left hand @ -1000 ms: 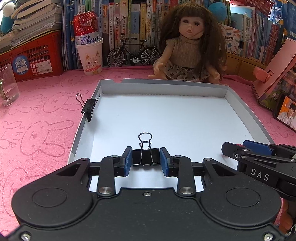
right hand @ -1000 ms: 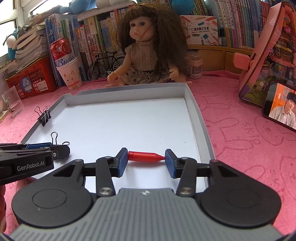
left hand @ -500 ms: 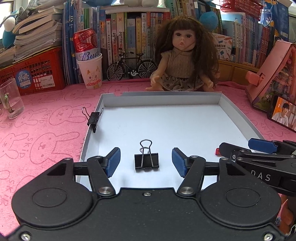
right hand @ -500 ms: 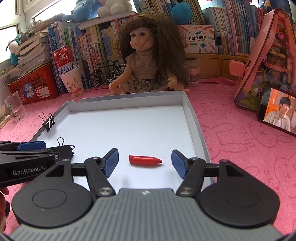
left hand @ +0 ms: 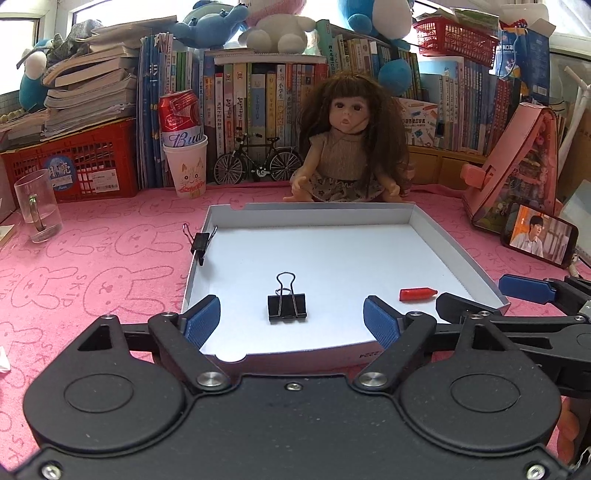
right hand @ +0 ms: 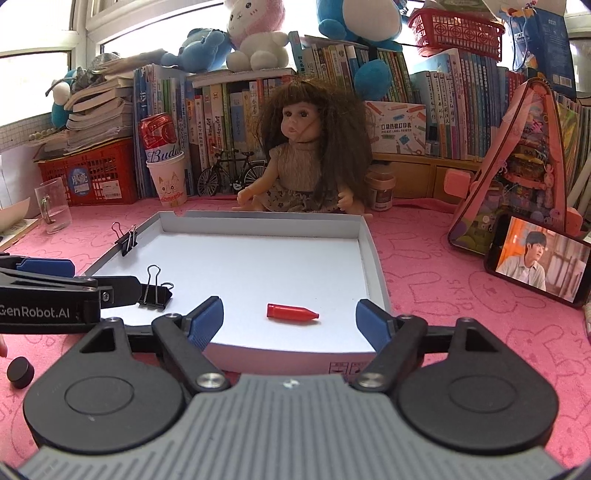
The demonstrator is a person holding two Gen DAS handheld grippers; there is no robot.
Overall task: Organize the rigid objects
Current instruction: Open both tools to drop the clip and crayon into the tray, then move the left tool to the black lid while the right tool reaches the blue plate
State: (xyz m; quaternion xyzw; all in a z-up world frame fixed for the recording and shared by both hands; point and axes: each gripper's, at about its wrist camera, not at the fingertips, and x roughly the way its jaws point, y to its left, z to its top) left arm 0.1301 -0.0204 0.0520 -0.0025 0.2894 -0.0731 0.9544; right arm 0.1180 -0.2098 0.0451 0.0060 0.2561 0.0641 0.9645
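Black binder clip (left hand: 287, 311) and red cap (right hand: 291, 312) now free of widened tongs.

A: What sits at the back of the desk (left hand: 74, 280), centre frame?
B: A long-haired doll (left hand: 349, 147), with a model bicycle (left hand: 258, 160) just to its left, before a row of books (left hand: 258, 99).
A: And further left?
B: A red can (left hand: 180, 118) standing in a paper cup (left hand: 186, 168), a red crate (left hand: 74, 168), and a glass mug (left hand: 37, 205) at the left edge.
A: The right side?
B: A pink case (right hand: 517, 166) leaning upright, and a phone (right hand: 535, 258) propped up with its screen lit.
A: Above the books?
B: Plush toys (right hand: 255, 33).
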